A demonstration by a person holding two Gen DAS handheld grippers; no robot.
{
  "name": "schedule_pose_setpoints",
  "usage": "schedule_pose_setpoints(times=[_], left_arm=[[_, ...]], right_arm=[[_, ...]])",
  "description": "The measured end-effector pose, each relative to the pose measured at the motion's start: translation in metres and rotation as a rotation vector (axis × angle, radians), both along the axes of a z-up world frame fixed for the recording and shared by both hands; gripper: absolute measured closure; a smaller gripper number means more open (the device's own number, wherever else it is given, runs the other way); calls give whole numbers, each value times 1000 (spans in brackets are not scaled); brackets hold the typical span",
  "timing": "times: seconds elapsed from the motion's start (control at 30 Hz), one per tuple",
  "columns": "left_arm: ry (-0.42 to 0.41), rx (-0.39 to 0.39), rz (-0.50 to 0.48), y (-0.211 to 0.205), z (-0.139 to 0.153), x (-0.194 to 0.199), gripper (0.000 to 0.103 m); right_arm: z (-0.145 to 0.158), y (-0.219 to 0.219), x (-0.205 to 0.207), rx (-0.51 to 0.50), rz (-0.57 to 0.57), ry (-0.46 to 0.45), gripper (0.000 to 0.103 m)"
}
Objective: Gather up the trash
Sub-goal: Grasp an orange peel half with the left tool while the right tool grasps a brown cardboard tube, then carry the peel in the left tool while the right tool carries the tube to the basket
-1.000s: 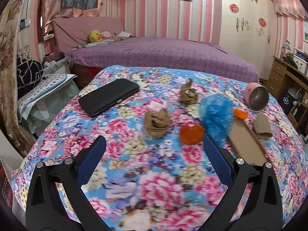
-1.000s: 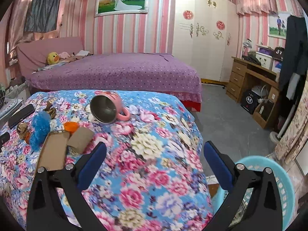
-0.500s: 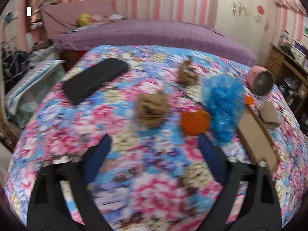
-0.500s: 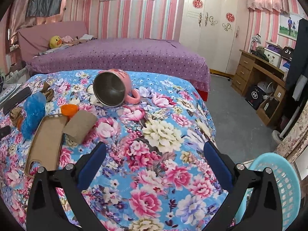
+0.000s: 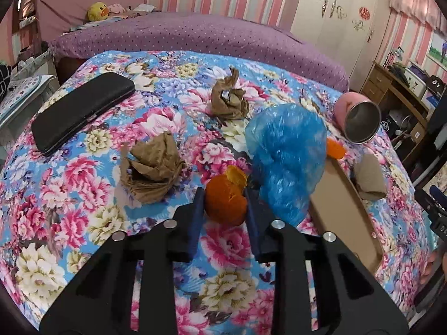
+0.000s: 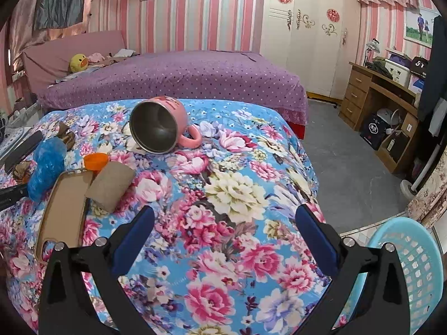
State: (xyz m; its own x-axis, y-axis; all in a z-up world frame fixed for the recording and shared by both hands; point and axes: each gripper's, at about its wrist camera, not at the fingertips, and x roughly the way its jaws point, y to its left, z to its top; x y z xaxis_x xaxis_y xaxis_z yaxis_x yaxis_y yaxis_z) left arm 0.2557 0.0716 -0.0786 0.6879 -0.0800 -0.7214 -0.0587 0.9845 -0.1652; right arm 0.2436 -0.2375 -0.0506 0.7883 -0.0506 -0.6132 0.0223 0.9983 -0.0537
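An orange peel lies on the floral bedspread. My left gripper is closing, and its blue pads press the peel from both sides. Around it are two crumpled brown papers, a blue plastic bag, a smaller orange peel and a cardboard tube. My right gripper hangs open over the bedspread with nothing between its fingers. The tube lies ahead and to its left.
A light blue plastic basket stands on the floor at the lower right. A pink mug lies on its side. A brown phone case and a black wallet rest on the cloth. A purple bed stands behind.
My left gripper moved forward and down to the orange peel, and its jaws went from wide open to closed on it. The right gripper dipped a little toward the bedspread.
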Motion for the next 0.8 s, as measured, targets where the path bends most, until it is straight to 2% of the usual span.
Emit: schedule_pose_setpoints(times=[0.1,0.17,0.23,0.33,0.57,0.63,0.7,0.73,0.8], left_arm=[[-12,91,0,-2,6,-14,79],[-23,113,11,3,10,-24,79],[-42,115,24,10,17,-31,79],[-68,114,50,23,25,-39,79],[-54,128,110,47,23,-43,79],[-50,128,122,51,23,-41,79],[-49,128,133,54,23,-42,79],[-49,125,133,54,23,-42,79],[-52,127,133,54,24,-42,79]], right_arm=[[2,5,-1,12,15,-5,5],[4,10,0,36,30,-7,5],[4,19,2,75,64,-8,5],[2,40,8,77,112,3,5],[-10,76,42,106,165,75,5],[-16,86,51,93,185,105,11],[-22,93,57,73,200,134,35],[-24,96,60,91,221,153,39],[-25,99,60,106,250,160,56]])
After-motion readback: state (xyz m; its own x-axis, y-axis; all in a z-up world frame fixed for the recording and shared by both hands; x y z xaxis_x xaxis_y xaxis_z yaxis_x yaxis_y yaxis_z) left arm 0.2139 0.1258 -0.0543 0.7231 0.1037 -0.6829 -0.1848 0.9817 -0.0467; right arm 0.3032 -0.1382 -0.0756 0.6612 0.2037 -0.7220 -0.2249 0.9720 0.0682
